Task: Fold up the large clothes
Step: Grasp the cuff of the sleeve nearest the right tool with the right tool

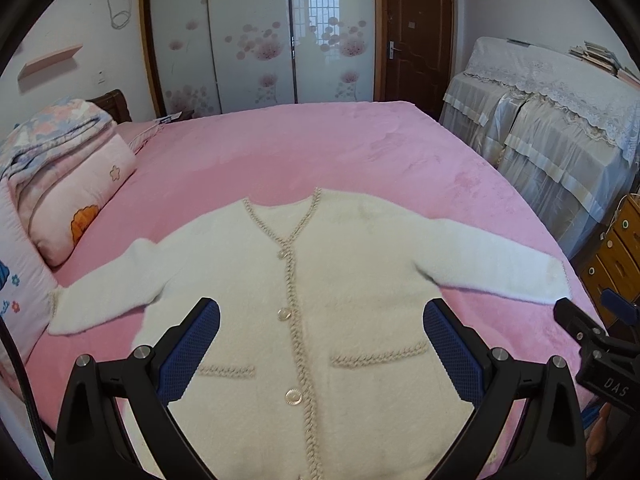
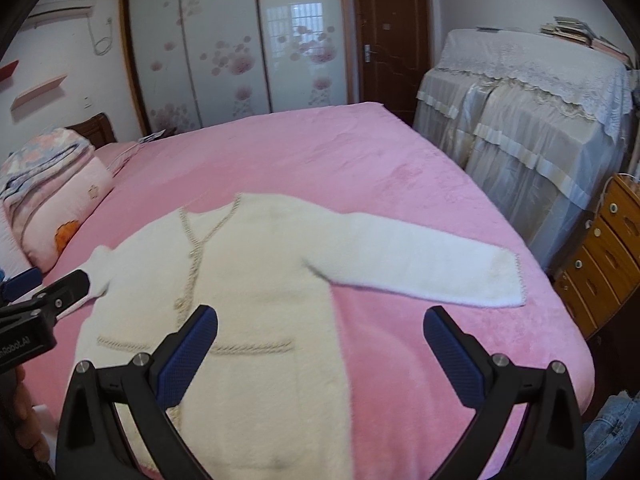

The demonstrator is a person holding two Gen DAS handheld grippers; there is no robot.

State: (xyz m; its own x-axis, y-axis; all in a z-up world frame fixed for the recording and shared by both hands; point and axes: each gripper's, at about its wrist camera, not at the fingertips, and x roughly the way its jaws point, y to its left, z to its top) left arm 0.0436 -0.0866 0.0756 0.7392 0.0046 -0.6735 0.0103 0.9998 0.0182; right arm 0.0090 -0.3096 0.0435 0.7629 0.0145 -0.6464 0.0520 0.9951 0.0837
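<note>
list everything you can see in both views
cardigan: 1, white with beige braided trim, spread flat and buttoned on the bed, sleeves out
bed cover: 1, pink, under the cardigan
folded quilts: 1 stack, pink and floral, head of the bed
wardrobe: 1, white floral sliding doors, far wall
door: 1, brown, beside the wardrobe
covered furniture: 1, white lace cloth, right of the bed
drawers: 1, wooden, right edge
left gripper: open, above the cardigan
right gripper: open, above the cardigan's edge

White fuzzy cardigan (image 1: 304, 300), beige braided trim, buttoned, flat face-up on pink bed, sleeves outspread
</note>
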